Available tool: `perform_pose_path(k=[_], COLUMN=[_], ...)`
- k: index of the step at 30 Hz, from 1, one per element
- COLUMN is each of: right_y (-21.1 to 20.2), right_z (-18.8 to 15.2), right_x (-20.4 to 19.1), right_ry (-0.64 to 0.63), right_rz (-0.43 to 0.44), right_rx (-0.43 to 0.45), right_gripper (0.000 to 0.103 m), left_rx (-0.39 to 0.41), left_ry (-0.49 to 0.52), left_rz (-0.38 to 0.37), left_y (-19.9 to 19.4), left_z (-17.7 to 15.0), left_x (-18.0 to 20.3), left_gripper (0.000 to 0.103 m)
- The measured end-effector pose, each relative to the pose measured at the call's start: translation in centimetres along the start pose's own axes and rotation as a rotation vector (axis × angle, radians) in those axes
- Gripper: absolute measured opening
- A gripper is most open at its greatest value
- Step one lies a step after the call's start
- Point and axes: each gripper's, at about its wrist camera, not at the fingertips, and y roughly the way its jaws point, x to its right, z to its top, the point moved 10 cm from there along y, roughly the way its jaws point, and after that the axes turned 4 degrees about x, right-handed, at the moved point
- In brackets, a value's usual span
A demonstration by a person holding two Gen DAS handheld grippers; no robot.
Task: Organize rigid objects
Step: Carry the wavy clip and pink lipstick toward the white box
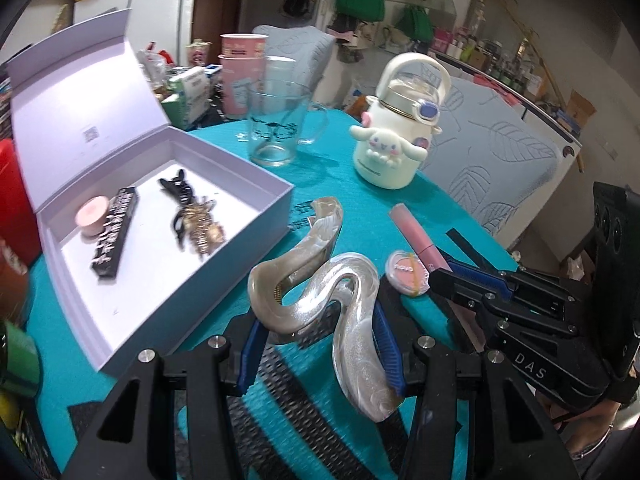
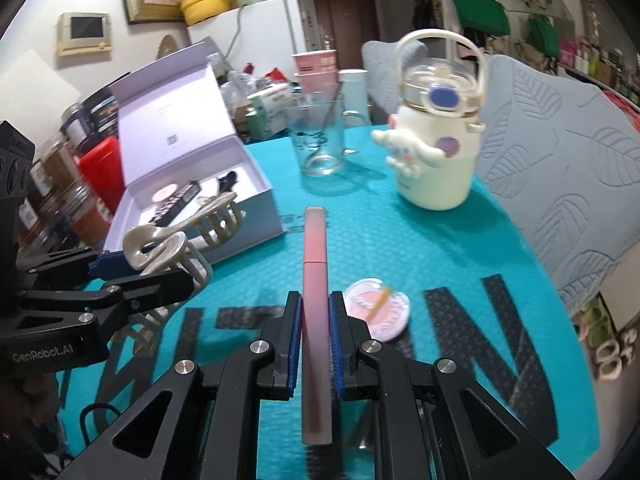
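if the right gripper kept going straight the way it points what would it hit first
Probably the teal mat: the right gripper, shut on the pink tube, angles downward. Farther along stands the glass, though depth is unclear.

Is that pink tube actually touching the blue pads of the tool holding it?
Touching. The right wrist view shows the pink tube clamped upright in the right gripper, a blue pad pressed on each side, no gap.
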Motion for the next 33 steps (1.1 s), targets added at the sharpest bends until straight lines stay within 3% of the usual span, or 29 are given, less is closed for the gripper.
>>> perform_pose_path(k=[18,33], right_y=[-0.6,-1.0], right_z=[-1.1,-2.9], right_x=[-7.5,-12.8], right_ry=[-0.104,-0.126], right_rz=[0.144,0.224], right_rx=[-0.011,-0.031], right_gripper=[0.013,0.013], left_rx=[0.061,0.062], left_ry=[-0.102,-0.129], left_rz=[0.123,0.186], left_y=[-5.5,-8.8], left_z=[-2.9,-5.1], left_x=[-4.5,-8.4], left_gripper=[0.049,0.049])
